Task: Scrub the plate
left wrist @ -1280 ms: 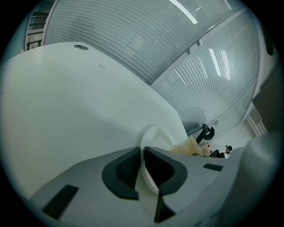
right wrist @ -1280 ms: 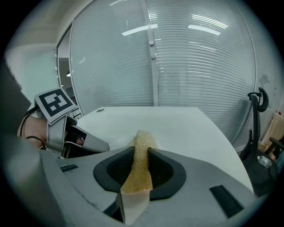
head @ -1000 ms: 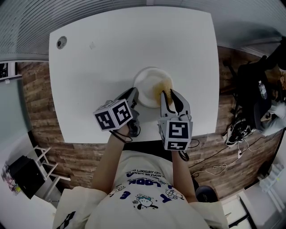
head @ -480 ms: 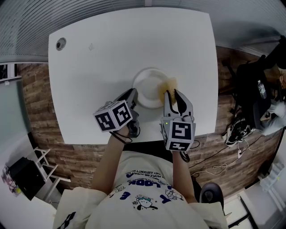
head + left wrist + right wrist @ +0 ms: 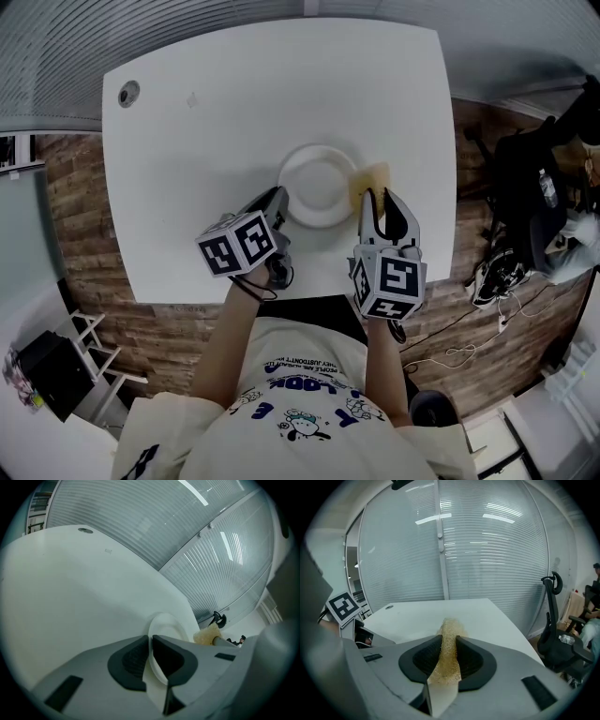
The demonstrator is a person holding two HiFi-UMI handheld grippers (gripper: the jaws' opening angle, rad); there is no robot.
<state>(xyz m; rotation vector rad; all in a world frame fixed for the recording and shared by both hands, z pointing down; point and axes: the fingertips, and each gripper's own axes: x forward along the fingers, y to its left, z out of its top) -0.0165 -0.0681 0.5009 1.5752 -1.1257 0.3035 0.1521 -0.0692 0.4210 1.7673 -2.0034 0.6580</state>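
On bench (image 5: 187, 141): left gripper (image 5: 279, 197) pinches plate (image 5: 317, 183) at near-left rim; right gripper (image 5: 379, 197) clamps sponge (image 5: 368, 175), just right of plate.

Round white plate (image 5: 317, 183) lies flat on the white table (image 5: 187, 141), near-left rim clamped in the left gripper (image 5: 279, 197); thin yellow-tan sponge (image 5: 367, 175), squeezed edgewise in the right gripper (image 5: 378, 200), stands just beside the plate's right rim.

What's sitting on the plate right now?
Nothing shows on the plate; the sponge is beside it in the right gripper. Fingers of the left gripper cover its near-left rim.
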